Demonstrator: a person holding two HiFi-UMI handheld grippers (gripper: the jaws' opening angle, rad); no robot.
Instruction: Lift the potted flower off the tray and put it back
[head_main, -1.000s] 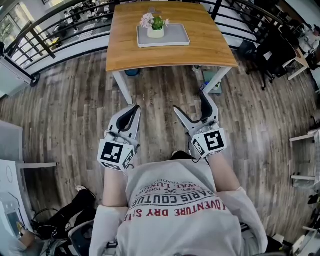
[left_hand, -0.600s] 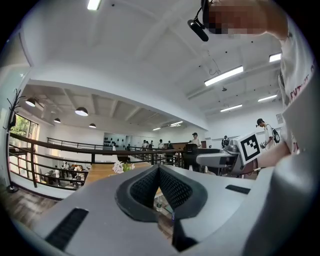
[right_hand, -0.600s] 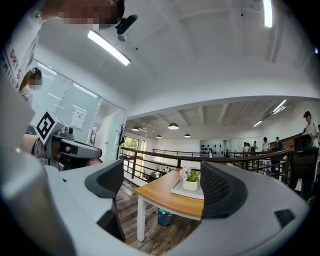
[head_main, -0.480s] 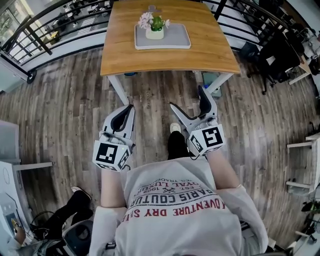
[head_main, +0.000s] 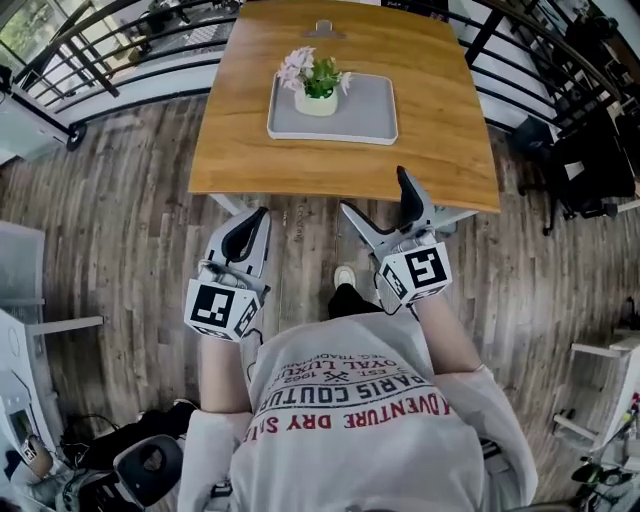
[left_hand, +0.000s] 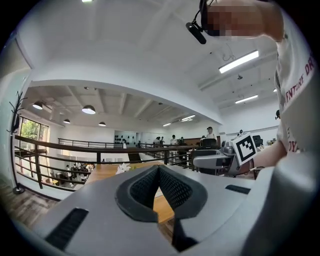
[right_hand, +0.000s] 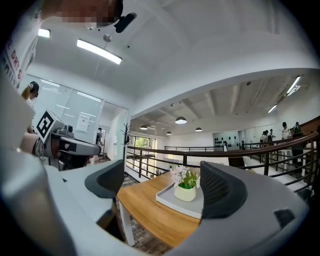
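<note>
Two grippers near table (head_main: 440, 150) edge: left gripper (head_main: 254, 217) fingers closed, right gripper (head_main: 380, 198) fingers just opened, empty.

Light: bright, even, white.
Sources: strip lamp (right_hand: 99, 51) at 11 o'clock in the right gripper view; window (left_hand: 30, 131) at 9 o'clock in the left gripper view.
Shadows: soft, faint.
Edges: strongly bent, black corners.

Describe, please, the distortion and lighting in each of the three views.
Head view: fisheye bows the edges of the wooden table; light even, potted flower and tray sharp. Left gripper view: dark round vignette, railing curved, ceiling lamps bright. Right gripper view: same vignette, ceiling strip light glaring at upper left.
</note>
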